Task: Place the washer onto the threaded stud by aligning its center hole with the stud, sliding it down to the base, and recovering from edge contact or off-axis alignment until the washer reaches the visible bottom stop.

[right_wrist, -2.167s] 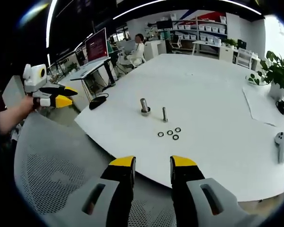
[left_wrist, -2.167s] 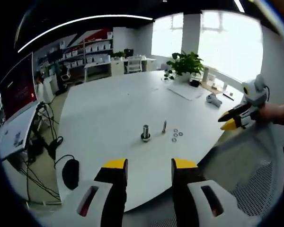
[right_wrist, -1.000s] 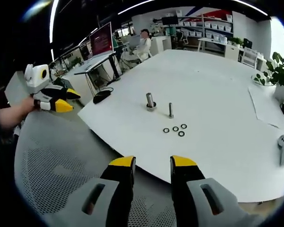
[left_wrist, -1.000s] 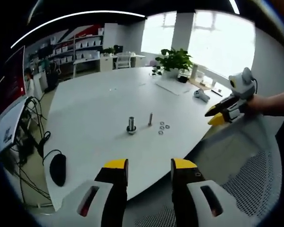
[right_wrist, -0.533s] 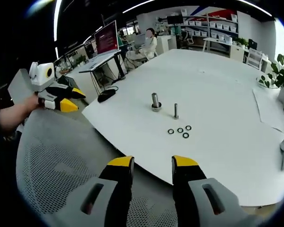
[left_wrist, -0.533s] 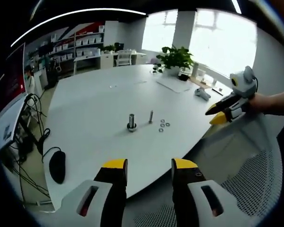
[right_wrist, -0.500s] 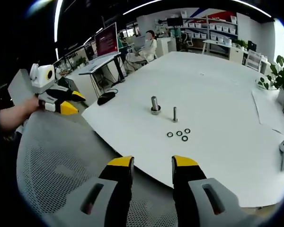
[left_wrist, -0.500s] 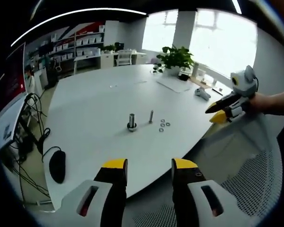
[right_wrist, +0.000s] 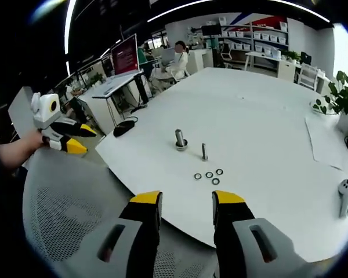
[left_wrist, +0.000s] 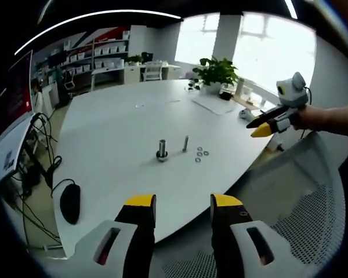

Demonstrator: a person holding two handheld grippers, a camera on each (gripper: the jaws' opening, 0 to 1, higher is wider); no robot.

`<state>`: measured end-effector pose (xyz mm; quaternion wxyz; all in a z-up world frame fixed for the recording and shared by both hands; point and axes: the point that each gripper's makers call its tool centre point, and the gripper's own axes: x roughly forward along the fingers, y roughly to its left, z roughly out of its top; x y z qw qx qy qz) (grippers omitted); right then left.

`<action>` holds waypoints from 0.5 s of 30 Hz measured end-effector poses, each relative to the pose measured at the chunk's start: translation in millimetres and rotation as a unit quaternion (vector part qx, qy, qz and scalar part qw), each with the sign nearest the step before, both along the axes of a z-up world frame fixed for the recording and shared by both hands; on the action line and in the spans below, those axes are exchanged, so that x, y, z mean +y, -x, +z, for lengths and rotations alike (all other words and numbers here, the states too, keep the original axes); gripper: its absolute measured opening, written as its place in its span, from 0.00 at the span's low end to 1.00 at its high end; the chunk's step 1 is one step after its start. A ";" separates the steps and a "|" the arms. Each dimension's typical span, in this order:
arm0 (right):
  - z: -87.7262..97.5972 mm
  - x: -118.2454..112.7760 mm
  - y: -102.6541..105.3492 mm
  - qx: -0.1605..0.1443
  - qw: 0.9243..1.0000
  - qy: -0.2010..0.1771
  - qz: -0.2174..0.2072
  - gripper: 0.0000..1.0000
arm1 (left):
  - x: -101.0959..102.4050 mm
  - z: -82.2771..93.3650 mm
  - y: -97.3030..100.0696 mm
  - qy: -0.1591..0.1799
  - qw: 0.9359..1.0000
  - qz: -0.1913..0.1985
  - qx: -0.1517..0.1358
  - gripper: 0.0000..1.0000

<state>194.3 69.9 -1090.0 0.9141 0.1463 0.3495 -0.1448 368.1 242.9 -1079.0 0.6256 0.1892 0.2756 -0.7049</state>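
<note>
office shelving and bright windows back a wide, matte white round table (left_wrist: pixel 116 133) in the left gripper view, where the left gripper (left_wrist: pixel 177 204) hangs short of the near edge, yellow-tipped jaws parted and empty; the slim grey threaded stud (left_wrist: pixel 185 144) stands bare toward the near edge, so nothing looks done yet. right gripper view: the right gripper (right_wrist: pixel 182 201) is likewise spread and empty, four small dark metal ring washers (right_wrist: pixel 208 175) lie flat just beside the stud, a thicker steel bolt (right_wrist: pixel 180 139) upright nearby.
</note>
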 end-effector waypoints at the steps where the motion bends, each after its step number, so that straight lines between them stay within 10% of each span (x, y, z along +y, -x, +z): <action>1: -3.0 -5.8 -1.4 0.002 1.000 0.001 -0.002 0.37 | 0.0 0.2 0.1 0.002 1.000 0.000 0.002 0.36; 15: -55.6 -40.8 -19.4 0.052 0.998 0.009 0.024 0.36 | 2.1 -5.4 2.8 -0.014 1.000 -0.003 0.008 0.36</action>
